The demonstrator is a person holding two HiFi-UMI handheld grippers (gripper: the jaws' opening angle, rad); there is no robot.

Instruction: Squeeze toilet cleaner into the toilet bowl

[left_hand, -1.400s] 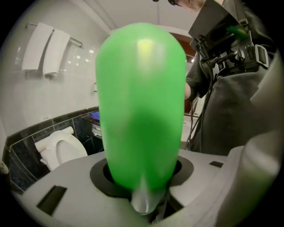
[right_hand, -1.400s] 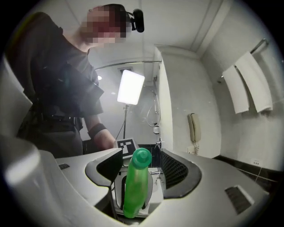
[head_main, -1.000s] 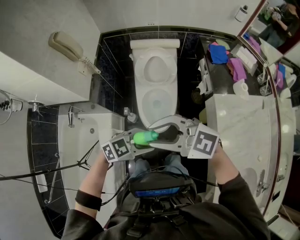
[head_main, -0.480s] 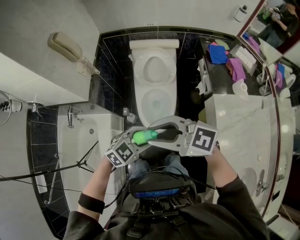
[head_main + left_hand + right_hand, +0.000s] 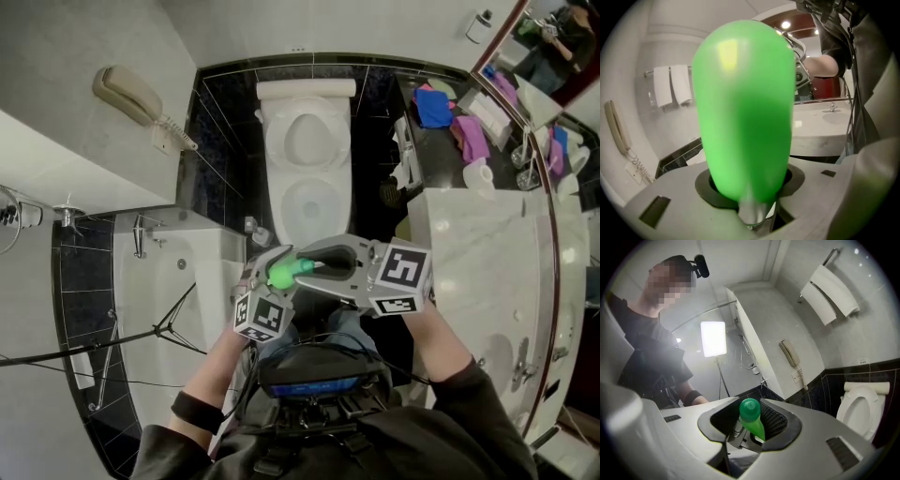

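Both my hands have turned: the left gripper (image 5: 274, 277) swung its marker cube toward me, and the right gripper (image 5: 323, 268) has just been closing its jaws on the narrow end of the green plastic cleaner bottle (image 5: 281, 274). My left jaws clamp its fat body, just short of the white ceramic toilet bowl (image 5: 277, 197). I'd hold firm and aim over the water before squeezing. With the white bathtub (image 5: 164, 281) to the left and the marble tabletop (image 5: 487, 253) to the right, nothing blocks the open bowl.

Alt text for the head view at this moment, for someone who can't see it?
Seen from above, a person standing at an open toilet holds a green bottle in the left gripper, while the right gripper, whose jaws have just been closing, clamps its narrow end. A bathtub lies to the left, a marble counter to the right.
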